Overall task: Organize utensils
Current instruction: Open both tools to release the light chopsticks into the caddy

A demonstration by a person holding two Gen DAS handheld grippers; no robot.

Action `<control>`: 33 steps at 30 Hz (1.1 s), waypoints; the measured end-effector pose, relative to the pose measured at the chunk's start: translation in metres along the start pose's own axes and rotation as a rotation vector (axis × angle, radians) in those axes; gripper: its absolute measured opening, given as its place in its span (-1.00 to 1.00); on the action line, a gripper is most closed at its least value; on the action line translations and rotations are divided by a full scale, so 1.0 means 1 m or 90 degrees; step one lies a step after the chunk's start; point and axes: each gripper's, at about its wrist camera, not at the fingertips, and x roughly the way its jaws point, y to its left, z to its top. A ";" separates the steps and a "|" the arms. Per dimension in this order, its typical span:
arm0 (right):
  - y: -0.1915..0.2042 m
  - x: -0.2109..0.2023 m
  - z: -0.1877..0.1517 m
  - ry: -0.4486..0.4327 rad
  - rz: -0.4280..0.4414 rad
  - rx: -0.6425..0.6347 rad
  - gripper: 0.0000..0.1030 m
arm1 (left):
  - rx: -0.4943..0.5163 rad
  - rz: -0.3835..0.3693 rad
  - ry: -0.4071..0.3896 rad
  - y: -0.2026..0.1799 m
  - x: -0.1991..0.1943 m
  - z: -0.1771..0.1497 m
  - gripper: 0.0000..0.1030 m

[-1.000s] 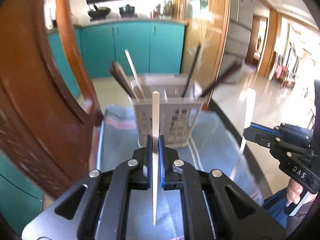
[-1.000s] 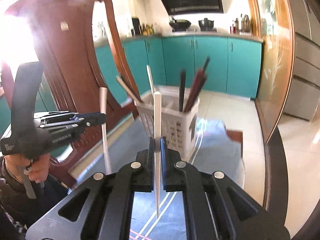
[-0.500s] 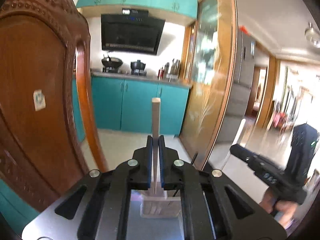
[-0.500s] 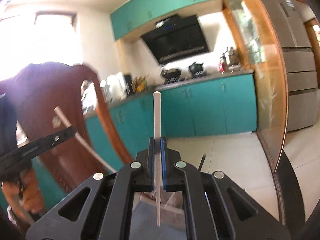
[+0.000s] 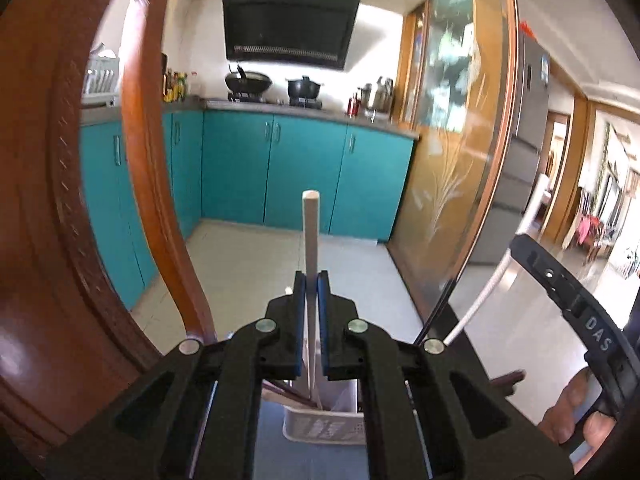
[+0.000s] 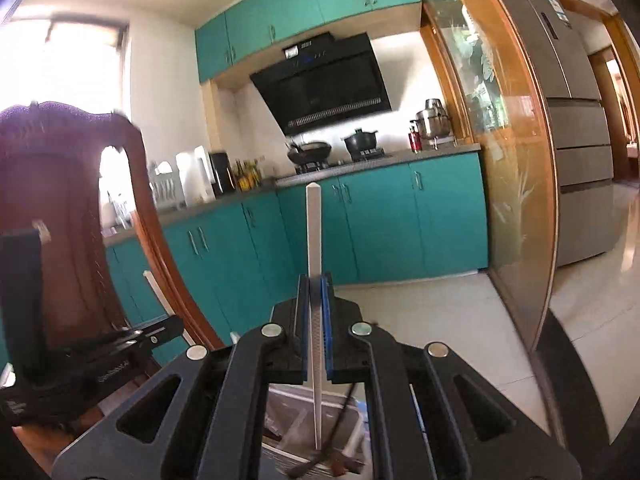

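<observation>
Each gripper, left point(image 5: 311, 312) and right point(image 6: 316, 312), clamped one white plastic chopstick point(image 5: 310, 240) upright above the perforated white plastic basket point(image 5: 320, 426); insertion required lowering tips inside.

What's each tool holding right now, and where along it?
Each is shut on a white chopstick. The left tool grips its chopstick near mid-length; the right tool grips its chopstick likewise.

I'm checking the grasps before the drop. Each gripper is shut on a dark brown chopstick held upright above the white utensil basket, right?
Not quite: the chopsticks are white, not dark brown. The left gripper is shut on a white chopstick in the left wrist view, the right gripper on another in the right wrist view. The white utensil basket is below.
</observation>
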 end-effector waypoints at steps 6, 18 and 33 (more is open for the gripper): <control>0.001 0.007 -0.017 0.040 -0.008 -0.026 -0.83 | 0.031 0.016 0.020 -0.007 0.017 -0.015 -0.85; 0.012 -0.061 -0.012 -0.044 -0.012 -0.069 0.16 | 0.060 0.035 -0.014 -0.013 -0.013 -0.025 -0.42; 0.024 -0.196 -0.097 -0.045 -0.086 -0.084 0.93 | 0.099 0.087 -0.083 -0.009 -0.133 -0.092 0.45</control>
